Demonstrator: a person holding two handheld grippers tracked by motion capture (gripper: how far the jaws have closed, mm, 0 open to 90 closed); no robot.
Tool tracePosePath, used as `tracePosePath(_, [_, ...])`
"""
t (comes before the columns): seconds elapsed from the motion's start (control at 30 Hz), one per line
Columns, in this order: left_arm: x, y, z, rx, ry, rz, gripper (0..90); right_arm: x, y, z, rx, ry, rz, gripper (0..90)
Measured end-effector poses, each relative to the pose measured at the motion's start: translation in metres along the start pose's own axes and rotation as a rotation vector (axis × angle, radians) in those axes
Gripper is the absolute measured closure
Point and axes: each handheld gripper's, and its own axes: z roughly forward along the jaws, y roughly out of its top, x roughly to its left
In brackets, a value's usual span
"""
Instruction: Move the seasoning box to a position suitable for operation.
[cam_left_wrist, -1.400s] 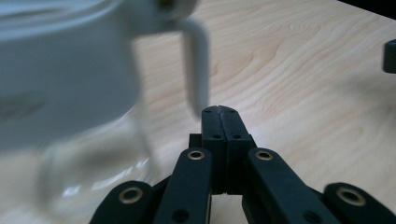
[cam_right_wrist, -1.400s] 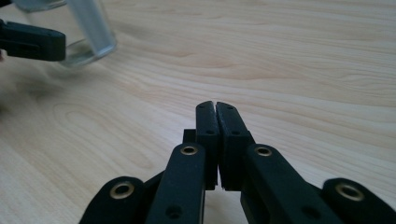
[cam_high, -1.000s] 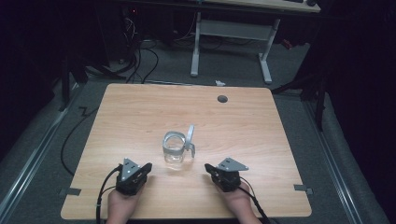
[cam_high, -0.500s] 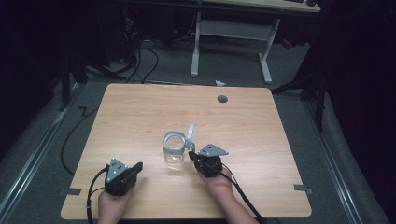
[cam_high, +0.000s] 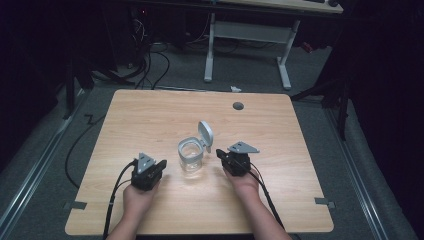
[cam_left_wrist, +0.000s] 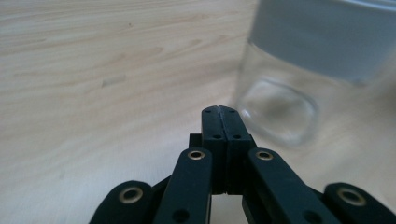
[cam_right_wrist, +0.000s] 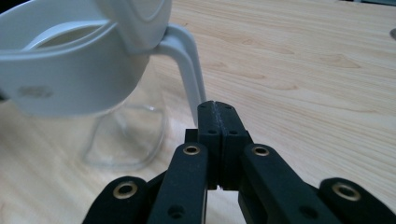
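Glass jar (cam_high: 191, 159) stands upright near the middle of the wooden table (cam_high: 150, 115), its grey flip lid (cam_high: 205, 134) swung up and open on a hinge arm at the side facing the right gripper (cam_high: 223, 156). That gripper sits just beside the hinge side, its two jaws pressed together with nothing between them — in the right gripper view the closed tips (cam_right_wrist: 218, 108) point at the foot of the lid's hinge arm (cam_right_wrist: 189, 65). The left gripper (cam_high: 161, 165) rests low on the table just to the jar's other side, jaws likewise shut and empty, aimed at the clear base (cam_left_wrist: 278, 112).

The risk, as I judge it, lies in the light, tall jar — a push from the closed right tips against the hinge arm could slide or tip it before the lid moves. With the left gripper near but apparently not touching the glass, nothing braces it.
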Motion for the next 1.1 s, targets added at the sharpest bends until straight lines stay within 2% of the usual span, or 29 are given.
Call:
tracePosePath(0.03, [0.001, 0.001, 0.011, -0.001, 0.006, 0.0, 90.0, 0.0, 0.0, 0.0, 0.0, 0.0, 0.0, 89.9])
tracePosePath(0.07, [0.002, 0.004, 0.034, 0.0, 0.008, -0.002, 90.0, -0.001, -0.004, -0.011, -0.007, 0.006, 0.0, 89.7])
tracePosePath(0.1, [0.002, 0.004, 0.034, 0.0, 0.008, -0.002, 90.0, -0.001, -0.004, -0.011, -0.007, 0.006, 0.0, 89.7])
tracePosePath(0.13, [0.0, 0.007, 0.052, -0.001, 0.003, -0.016, 90.0, 0.0, -0.009, -0.021, -0.005, 0.012, -0.005, 89.3])
tracePosePath(0.17, [0.0, 0.007, 0.052, -0.001, 0.003, -0.016, 90.0, 0.0, -0.009, -0.021, -0.005, 0.012, -0.005, 89.3])
tracePosePath(0.27, [-0.008, 0.011, 0.067, -0.002, -0.019, -0.027, 90.0, -0.001, -0.019, -0.039, -0.016, 0.014, -0.021, 88.7])
tracePosePath(0.5, [-0.021, 0.004, 0.057, 0.019, -0.053, -0.009, 90.0, -0.001, -0.027, -0.055, -0.044, 0.009, -0.022, 88.7])
tracePosePath(0.57, [-0.025, 0.002, 0.052, 0.017, -0.066, -0.016, 90.0, -0.001, -0.029, -0.058, -0.046, 0.003, -0.022, 88.7])
tracePosePath(0.6, [-0.031, -0.003, 0.043, 0.02, -0.084, -0.011, 90.0, -0.003, -0.031, -0.06, -0.043, -0.001, -0.015, 88.7])
tracePosePath(0.63, [-0.031, -0.003, 0.043, 0.02, -0.084, -0.011, 90.0, -0.003, -0.032, -0.061, -0.043, -0.006, -0.013, 88.7])
tracePosePath(0.67, [-0.039, -0.007, 0.034, 0.015, -0.099, -0.008, 90.0, -0.003, -0.033, -0.061, -0.041, -0.007, -0.01, 88.7])
tracePosePath(0.7, [-0.039, -0.007, 0.034, 0.015, -0.099, -0.008, 90.0, -0.003, -0.033, -0.061, -0.041, -0.007, -0.01, 88.7])
tracePosePath(0.73, [-0.044, -0.011, 0.027, 0.018, -0.115, -0.013, 90.0, -0.003, -0.033, -0.06, -0.037, -0.011, -0.005, 88.8])
tracePosePath(0.77, [-0.044, -0.011, 0.027, 0.018, -0.115, -0.013, 90.0, -0.003, -0.033, -0.06, -0.037, -0.011, -0.005, 88.8])
tracePosePath(0.87, [-0.053, -0.019, 0.018, 0.027, -0.134, 0.012, 90.0, -0.003, -0.033, -0.054, -0.028, -0.01, -0.009, 88.9])
tracePosePath(0.93, [-0.056, -0.024, 0.015, 0.031, -0.125, 0.021, 90.0, 0.002, -0.032, -0.045, -0.01, -0.004, -0.016, 88.9])
tracePosePath(1.1, [-0.058, -0.027, 0.013, 0.044, -0.128, 0.001, 90.0, 0.008, -0.029, -0.036, 0.007, 0.011, -0.033, 88.9])
